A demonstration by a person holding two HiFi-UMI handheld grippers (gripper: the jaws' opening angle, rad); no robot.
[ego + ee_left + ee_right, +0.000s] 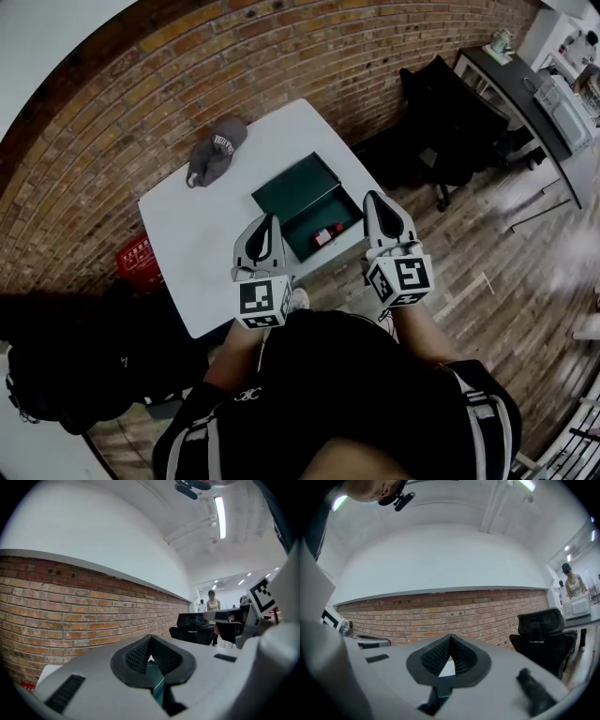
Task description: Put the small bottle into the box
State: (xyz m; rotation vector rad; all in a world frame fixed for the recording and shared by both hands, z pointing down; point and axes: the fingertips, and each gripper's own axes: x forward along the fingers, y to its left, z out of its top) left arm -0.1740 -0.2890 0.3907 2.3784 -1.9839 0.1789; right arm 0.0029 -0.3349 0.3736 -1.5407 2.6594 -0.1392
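The small bottle, red with a dark end, lies inside the open dark-green box on the white table. Both grippers hang above the table's near edge, close to the person's body. My left gripper is shut and empty, left of the box. My right gripper is shut and empty, just right of the box. In the left gripper view the ribbed pads meet, with a green sliver of the box behind them. The right gripper view shows its pads pressed together, with nothing between them.
A grey cap lies at the table's far left. A brick wall runs behind the table. A black office chair and a dark desk stand to the right. A red object and a black bag sit on the floor at the left.
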